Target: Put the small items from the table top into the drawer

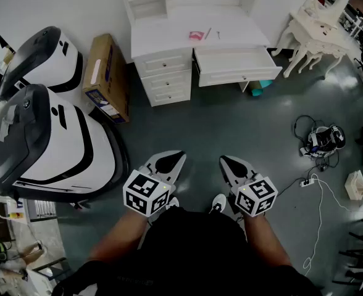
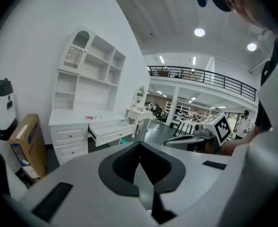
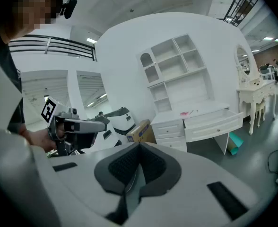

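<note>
Well back from the desk (image 1: 166,39), left gripper (image 1: 179,156) and right gripper (image 1: 225,161): fingers closed, empty; desk drawer (image 1: 236,60) pulled open

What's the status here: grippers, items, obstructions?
Left gripper and right gripper shut, empty, well short of white desk. Small pink item on desktop; white drawer open. Path unobstructed.

cardboard box (image 1: 107,78) standing on the grey floor (image 1: 231,128), two big white-and-black machines (image 1: 45,147) parked just left of it. far right, an ornate white dressing table (image 1: 314,39), and a tangle of cables (image 1: 320,140) below it.
</note>
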Demonstrator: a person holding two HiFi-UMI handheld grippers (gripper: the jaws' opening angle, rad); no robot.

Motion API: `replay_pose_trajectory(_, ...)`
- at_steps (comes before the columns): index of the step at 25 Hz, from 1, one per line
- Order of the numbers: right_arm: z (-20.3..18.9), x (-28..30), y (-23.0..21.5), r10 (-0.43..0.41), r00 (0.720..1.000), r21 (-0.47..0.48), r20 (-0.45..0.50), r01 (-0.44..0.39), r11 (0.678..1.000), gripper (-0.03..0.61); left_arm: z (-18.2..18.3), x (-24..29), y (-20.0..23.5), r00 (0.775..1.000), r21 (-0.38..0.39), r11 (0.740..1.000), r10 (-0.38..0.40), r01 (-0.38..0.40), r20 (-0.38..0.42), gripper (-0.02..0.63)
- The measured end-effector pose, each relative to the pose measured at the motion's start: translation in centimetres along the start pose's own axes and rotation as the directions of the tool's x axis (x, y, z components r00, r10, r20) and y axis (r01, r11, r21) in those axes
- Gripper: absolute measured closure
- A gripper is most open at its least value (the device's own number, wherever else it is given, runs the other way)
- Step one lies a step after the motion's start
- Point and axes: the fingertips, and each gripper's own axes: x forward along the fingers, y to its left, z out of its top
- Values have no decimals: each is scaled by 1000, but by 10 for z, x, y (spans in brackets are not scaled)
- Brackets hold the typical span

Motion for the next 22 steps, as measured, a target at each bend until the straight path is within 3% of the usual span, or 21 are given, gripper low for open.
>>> replay_pose_trajectory(11, -6, 2, 5, -4, 1000, -23, -26, 4, 1000, 552, -2, -4, -3, 1000, 9, 1000, -2, 2, 3, 611)
replay_pose_trajectory(18, -1, 4, 16, 42, 999, 24, 31, -43, 999, 549, -4, -6, 6, 1000, 2, 1000, 9, -9, 8, 611)
replay_pose_trajectory(22, -7, 7, 26, 38, 999, -2, 27, -38, 999, 548, -9, -8, 12, 1000, -11, 1000, 5, -5, 1, 611)
